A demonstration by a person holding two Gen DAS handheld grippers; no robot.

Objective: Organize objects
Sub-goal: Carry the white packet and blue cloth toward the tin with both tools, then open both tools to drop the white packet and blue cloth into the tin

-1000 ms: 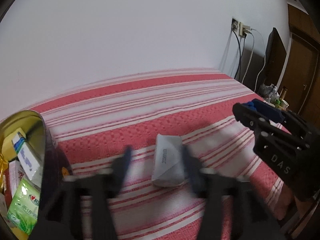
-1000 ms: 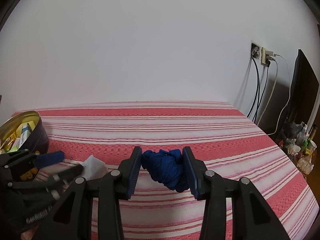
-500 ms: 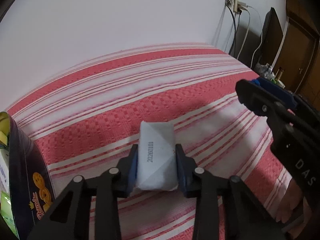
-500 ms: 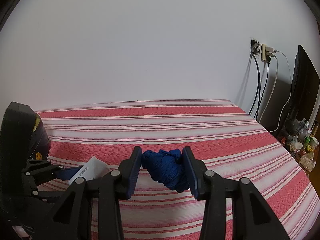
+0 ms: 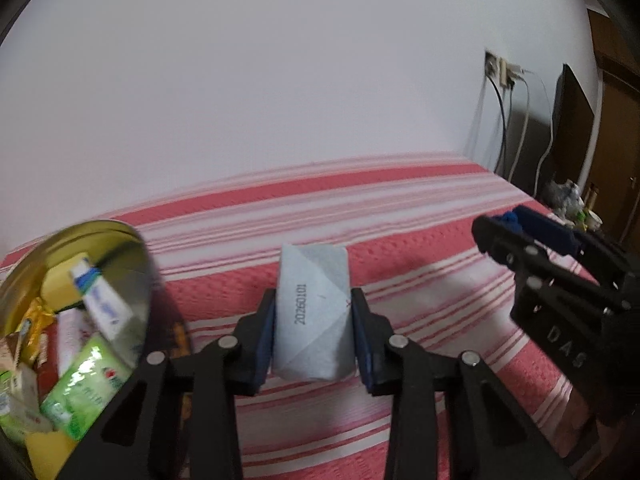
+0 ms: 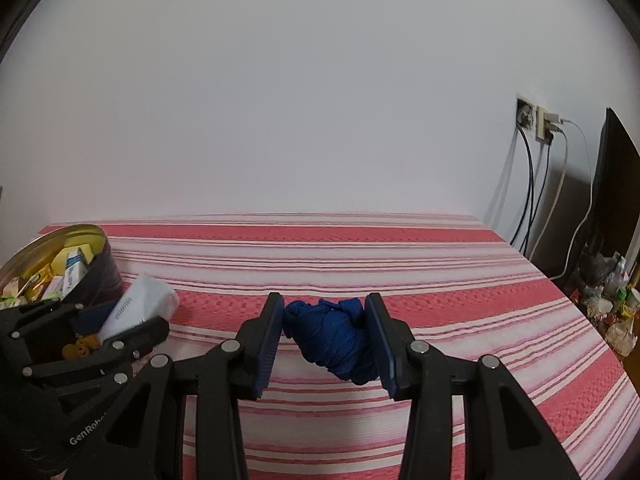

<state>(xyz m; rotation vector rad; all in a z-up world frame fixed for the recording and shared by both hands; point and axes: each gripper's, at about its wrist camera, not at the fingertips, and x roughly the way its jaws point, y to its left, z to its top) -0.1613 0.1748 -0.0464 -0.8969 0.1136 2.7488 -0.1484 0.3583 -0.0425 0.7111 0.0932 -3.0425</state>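
My left gripper (image 5: 313,312) is shut on a white tissue pack (image 5: 314,312) printed with a date code and holds it above the striped bed cover. The pack also shows in the right wrist view (image 6: 138,309), beside the tin. A round gold tin (image 5: 100,236) with several small packets inside stands at the left; it also shows in the right wrist view (image 6: 60,240). My right gripper (image 6: 324,320) is shut on a bundle of blue cord (image 6: 334,336) and holds it over the bed. It shows at the right of the left wrist view (image 5: 520,224).
The red and white striped bed cover (image 6: 360,248) runs to a white wall. At the right are wall sockets with cables (image 6: 538,124), a dark screen (image 6: 616,184) and clutter on the floor (image 6: 612,292).
My left gripper closed on the tissue pack and lifted it, swinging left so the tin comes back into view. My right gripper stays shut on the blue cord, hardly moving.
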